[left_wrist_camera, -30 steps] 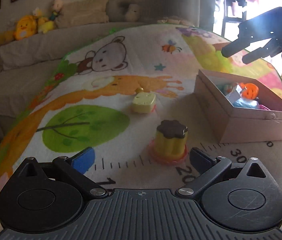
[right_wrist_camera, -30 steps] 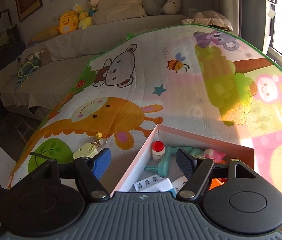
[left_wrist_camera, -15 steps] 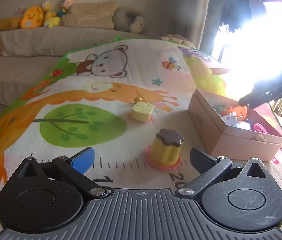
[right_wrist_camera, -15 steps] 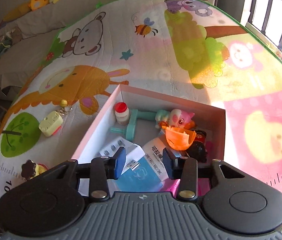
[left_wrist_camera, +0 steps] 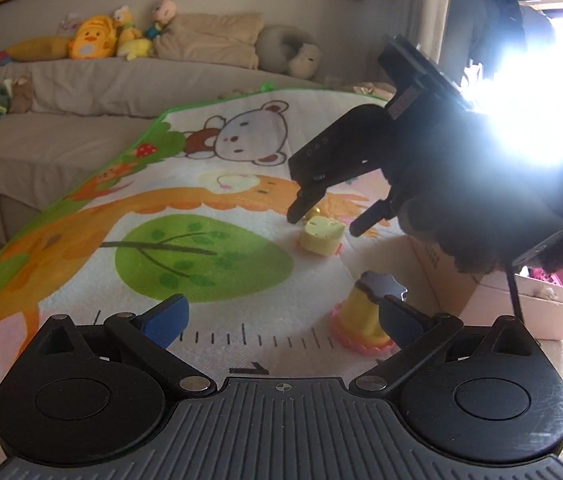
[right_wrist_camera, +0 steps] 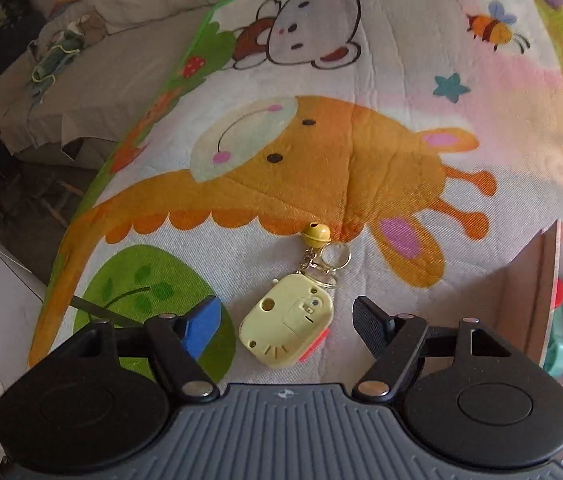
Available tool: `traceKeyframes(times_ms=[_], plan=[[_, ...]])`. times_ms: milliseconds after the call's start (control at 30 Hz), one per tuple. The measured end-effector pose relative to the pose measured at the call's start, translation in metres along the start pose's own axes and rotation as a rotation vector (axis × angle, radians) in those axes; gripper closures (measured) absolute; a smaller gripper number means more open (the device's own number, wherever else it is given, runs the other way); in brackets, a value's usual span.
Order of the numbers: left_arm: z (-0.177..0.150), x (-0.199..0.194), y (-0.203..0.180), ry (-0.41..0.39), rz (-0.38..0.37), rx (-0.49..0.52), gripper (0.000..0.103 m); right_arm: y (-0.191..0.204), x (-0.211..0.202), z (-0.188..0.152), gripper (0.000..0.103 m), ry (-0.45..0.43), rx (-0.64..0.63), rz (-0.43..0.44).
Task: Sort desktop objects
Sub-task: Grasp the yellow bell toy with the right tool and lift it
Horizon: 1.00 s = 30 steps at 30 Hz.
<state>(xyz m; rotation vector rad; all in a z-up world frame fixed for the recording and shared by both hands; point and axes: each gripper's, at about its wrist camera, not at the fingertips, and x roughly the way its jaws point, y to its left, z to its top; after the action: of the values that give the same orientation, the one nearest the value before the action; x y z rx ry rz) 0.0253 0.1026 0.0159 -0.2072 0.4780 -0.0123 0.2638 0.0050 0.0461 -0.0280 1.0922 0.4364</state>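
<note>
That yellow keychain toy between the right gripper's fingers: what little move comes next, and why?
Probably lower a bit more, then close. The right gripper has opening jaws on either side of the keychain toy, which lies flat on the mat, untouched. The box sits nearby.

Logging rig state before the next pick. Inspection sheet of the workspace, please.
Surface: cartoon-print play mat, flat.
Job's things: pale yellow plastic keychain toy on the mat; yellow cup-shaped toy with dark flower lid upright; pink cardboard box holding toys.
Clutter: nothing seen.
Grippers: right claw opening, straddling the keychain toy, pads clear; left claw open, empty.
Cables: nothing seen.
Surroundings: beige sofa with plush toys.
</note>
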Motion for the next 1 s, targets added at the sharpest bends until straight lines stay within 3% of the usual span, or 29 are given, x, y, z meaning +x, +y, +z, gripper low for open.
traceKeyframes(times_ms=[33,100,167,333,433,533,733,833,900,1000], plan=[[0.000,0.000,0.001,0.002,-0.009,-0.002,0.000,0.001,0.006,-0.001,0.036,0.011,0.001,-0.005],[0.000,0.000,0.001,0.008,-0.018,0.000,0.000,0.005,0.003,-0.007,0.062,-0.016,-0.035,-0.030],[-0.001,0.000,0.000,0.008,-0.024,0.005,0.000,0.008,-0.015,-0.013,0.065,-0.063,-0.086,-0.048],[-0.003,0.000,-0.002,0.006,-0.022,0.014,0.000,-0.006,-0.100,-0.037,0.065,-0.177,-0.100,0.028],[-0.003,0.002,-0.004,0.018,-0.020,0.021,0.000,-0.026,-0.163,-0.071,0.065,-0.243,-0.103,0.085],[-0.003,0.005,-0.008,0.038,-0.009,0.039,0.000,-0.045,-0.195,-0.113,0.065,-0.247,-0.106,0.081],[-0.001,0.004,-0.030,0.065,-0.030,0.105,0.000,-0.073,-0.196,-0.188,0.065,-0.221,-0.160,0.026],[0.001,0.005,-0.043,0.070,-0.043,0.163,0.000,-0.085,-0.188,-0.217,0.062,-0.268,-0.158,-0.038],[0.001,0.009,-0.053,0.081,-0.037,0.209,0.000,-0.089,-0.185,-0.238,0.048,-0.328,-0.171,-0.124],[0.003,0.020,-0.063,0.104,-0.011,0.250,0.000,-0.096,-0.186,-0.261,0.033,-0.377,-0.166,-0.142]])
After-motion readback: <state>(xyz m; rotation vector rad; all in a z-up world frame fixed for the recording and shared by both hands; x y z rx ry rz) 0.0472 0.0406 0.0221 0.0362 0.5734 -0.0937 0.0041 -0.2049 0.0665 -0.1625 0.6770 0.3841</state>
